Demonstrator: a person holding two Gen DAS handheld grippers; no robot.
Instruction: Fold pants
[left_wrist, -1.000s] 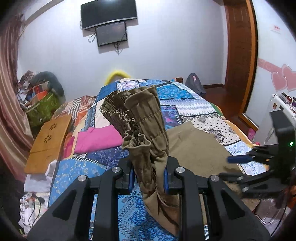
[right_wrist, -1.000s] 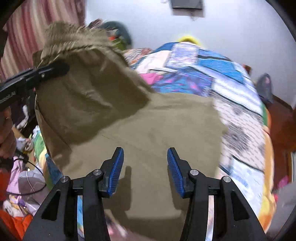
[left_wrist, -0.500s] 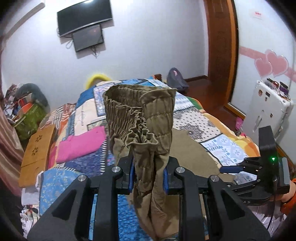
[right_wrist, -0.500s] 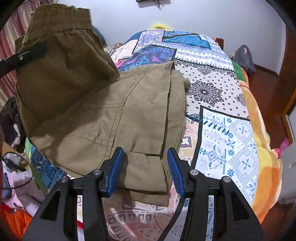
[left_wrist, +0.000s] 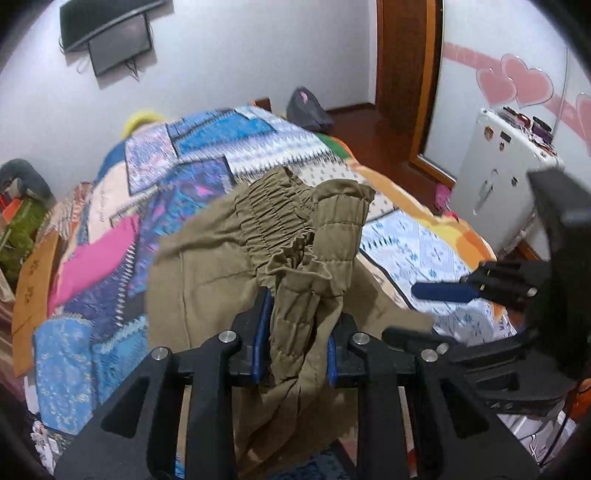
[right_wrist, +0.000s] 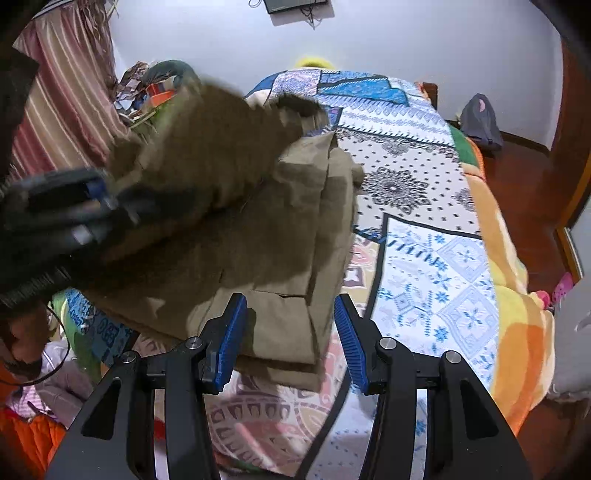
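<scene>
Olive pants (left_wrist: 199, 280) lie folded on the patchwork bed quilt (left_wrist: 221, 147). Their elastic waistband (left_wrist: 295, 229) is bunched between the jaws of my left gripper (left_wrist: 295, 347) and slumps forward over the flat part. The left jaws are opening, with the cloth still filling the gap between the pads. In the right wrist view the left gripper (right_wrist: 74, 199) is a blur at the left, above the pants (right_wrist: 258, 251). My right gripper (right_wrist: 288, 332) stands open over the near folded edge, gripping nothing. It also shows at the right of the left wrist view, its blue pad (left_wrist: 439, 291) visible.
A pink cloth (left_wrist: 99, 254) lies on the quilt's left side and an orange wooden tray (left_wrist: 33, 280) beside the bed. A white cabinet (left_wrist: 498, 177) stands to the right. A grey bag (left_wrist: 306, 107) sits on the floor beyond the bed. Clutter lines the left wall.
The left gripper has come down and forward, so the upright waistband now leans over the flat pants. Its jaws stand slightly wider. The right gripper shifted a little over the folded edge.
</scene>
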